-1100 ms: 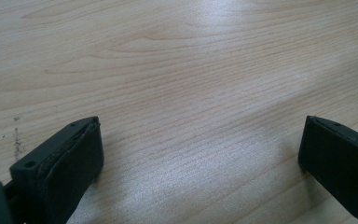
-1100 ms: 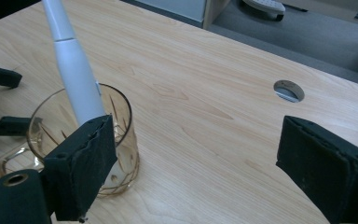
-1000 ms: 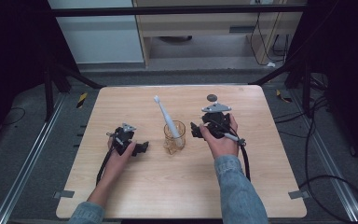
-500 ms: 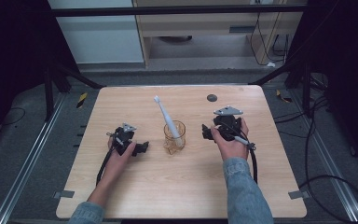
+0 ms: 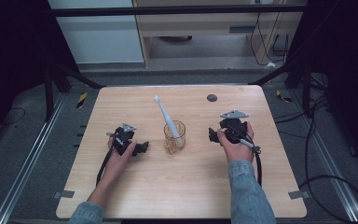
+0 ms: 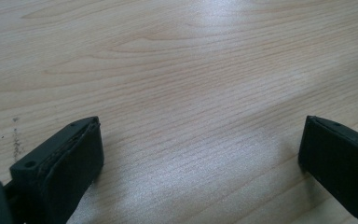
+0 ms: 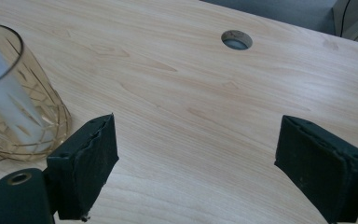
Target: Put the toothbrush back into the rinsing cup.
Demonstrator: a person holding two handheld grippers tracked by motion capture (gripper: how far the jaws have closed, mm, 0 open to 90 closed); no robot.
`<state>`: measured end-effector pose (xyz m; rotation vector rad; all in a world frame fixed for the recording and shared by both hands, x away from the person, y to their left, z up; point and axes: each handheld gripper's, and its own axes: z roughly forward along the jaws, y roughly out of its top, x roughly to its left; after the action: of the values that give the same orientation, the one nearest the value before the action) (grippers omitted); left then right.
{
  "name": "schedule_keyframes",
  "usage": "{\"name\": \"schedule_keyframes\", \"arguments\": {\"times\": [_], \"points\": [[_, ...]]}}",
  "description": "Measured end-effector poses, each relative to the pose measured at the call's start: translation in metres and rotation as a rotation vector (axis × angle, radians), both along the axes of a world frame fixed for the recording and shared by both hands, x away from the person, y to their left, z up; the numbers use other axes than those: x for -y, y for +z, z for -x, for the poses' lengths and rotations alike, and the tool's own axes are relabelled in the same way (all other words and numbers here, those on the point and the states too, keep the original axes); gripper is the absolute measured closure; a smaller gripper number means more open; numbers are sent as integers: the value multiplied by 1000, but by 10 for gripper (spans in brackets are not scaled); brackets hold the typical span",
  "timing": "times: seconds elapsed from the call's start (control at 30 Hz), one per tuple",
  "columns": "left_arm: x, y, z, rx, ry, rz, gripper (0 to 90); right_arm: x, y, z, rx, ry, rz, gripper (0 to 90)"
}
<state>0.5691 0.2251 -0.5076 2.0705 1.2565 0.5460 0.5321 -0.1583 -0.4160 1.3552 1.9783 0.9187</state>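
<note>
One toothbrush [image 5: 166, 116] leans in the glass [image 7: 21, 105], seen whole from high view

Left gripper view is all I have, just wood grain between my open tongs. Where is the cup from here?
Observer: The amber cut-glass cup stands mid-table, just beyond your left tongs, apart from them.
Operator: Anything in it?
Observer: A white toothbrush stands in it, leaning up and away from the person, head out over the rim.
Operator: And the other tongs?
Observer: The right tongs are wide open and hold nothing, with the cup beside one jaw in the right gripper view.
</note>
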Motion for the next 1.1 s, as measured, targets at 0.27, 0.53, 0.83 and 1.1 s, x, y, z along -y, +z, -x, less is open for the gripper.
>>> {"name": "schedule_keyframes", "arguments": {"times": [0.27, 0.53, 0.83, 1.1], "points": [[0, 0, 0, 0, 0, 0, 0, 16, -13, 2, -34, -37, 11, 135], [0, 0, 0, 0, 1, 0, 0, 27, -32, -6, -77, -67, 10, 138], [1, 0, 1, 0, -4, 0, 0, 31, -63, -31, -134, -115, -23, 138], [2, 0, 1, -1, -7, -2, 0, 35, -81, -40, -131, -170, -54, 126]]}}
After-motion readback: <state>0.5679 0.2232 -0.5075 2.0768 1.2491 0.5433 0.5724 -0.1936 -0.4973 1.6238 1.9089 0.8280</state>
